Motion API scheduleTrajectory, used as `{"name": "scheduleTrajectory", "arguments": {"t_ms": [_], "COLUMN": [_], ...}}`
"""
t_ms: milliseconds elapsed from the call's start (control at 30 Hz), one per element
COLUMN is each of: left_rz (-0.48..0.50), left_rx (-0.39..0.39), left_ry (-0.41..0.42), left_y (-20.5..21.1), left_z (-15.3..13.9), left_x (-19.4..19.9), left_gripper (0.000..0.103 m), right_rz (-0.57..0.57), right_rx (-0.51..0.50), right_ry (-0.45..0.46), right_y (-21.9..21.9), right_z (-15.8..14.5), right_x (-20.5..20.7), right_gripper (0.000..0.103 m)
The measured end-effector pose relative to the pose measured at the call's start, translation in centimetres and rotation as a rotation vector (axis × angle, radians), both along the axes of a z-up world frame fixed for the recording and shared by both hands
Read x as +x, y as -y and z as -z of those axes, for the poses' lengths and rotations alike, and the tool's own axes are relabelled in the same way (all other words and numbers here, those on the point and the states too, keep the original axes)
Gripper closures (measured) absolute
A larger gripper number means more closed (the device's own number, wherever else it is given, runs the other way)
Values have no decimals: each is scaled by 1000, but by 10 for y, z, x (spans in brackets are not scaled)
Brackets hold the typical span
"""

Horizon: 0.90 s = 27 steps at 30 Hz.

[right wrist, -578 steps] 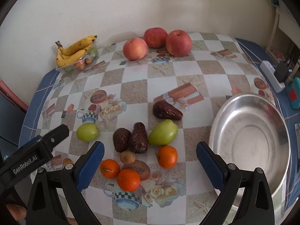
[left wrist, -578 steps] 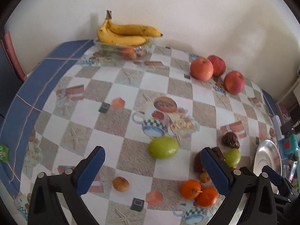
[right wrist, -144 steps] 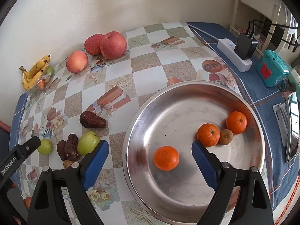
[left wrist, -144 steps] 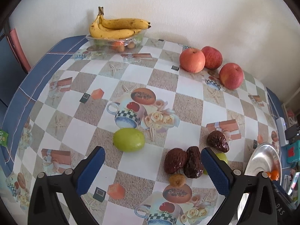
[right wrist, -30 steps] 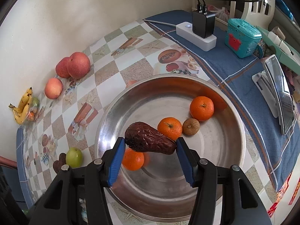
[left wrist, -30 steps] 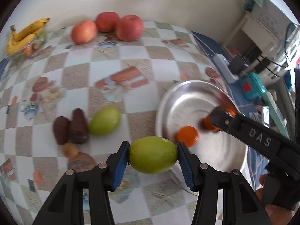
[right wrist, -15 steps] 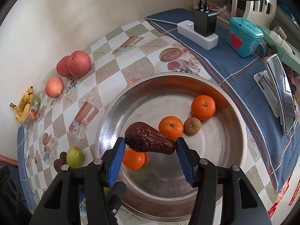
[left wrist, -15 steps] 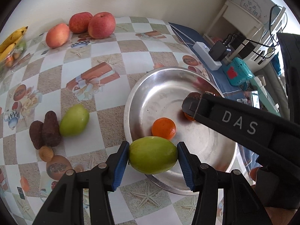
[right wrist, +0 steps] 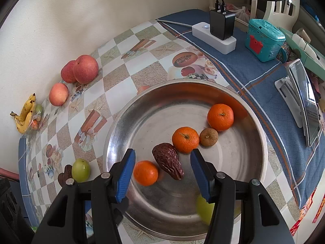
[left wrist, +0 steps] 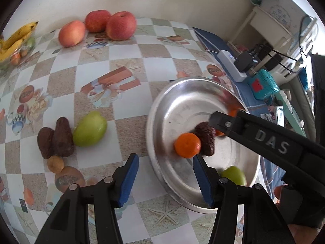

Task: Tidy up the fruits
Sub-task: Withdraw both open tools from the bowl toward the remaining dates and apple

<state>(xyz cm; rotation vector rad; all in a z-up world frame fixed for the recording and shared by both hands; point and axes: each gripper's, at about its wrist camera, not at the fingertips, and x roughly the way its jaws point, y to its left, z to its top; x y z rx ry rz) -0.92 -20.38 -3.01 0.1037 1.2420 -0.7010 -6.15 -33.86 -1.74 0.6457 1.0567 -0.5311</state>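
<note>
Steel bowl point(right wrist: 126, 122), frame centre: three oranges point(right wrist: 185, 139), wrinkled date point(right wrist: 168, 160), small brown fruit point(right wrist: 208, 137), green fruit point(left wrist: 233, 175) at lower edge. Left tongs point(left wrist: 165, 178) and right tongs point(right wrist: 162, 172) spread, empty.

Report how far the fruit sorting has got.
Done: the metal bowl holds three oranges, a small brown fruit, a wrinkled dark fruit and a green fruit.

In hand: nothing. The left gripper and right gripper are both open and empty.

Left on the table: a green fruit, two dark fruits, a small brown one, three apples and the bananas.
</note>
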Motion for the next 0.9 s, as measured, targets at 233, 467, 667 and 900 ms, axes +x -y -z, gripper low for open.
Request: {"name": "scheduleTrajectory", "arguments": {"t_ms": [233, 467, 667, 900], "left_rz": [-121, -251, -373, -462], "left_rx": [24, 58, 88, 74], "left_ry": [-14, 6, 24, 37], "left_y": [-25, -57, -87, -114], "left_z": [3, -1, -3, -9], "left_x": [21, 41, 58, 69], "left_gripper": [44, 44, 44, 44], "right_rz": [-5, -33, -90, -169], "right_rx": [-1, -9, -34, -68], "right_ry": [-2, -5, -8, -5], "right_y": [0, -7, -23, -45], "right_z": [1, 0, -4, -10], "right_x": [1, 5, 14, 25], "right_gripper": [45, 45, 45, 45]}}
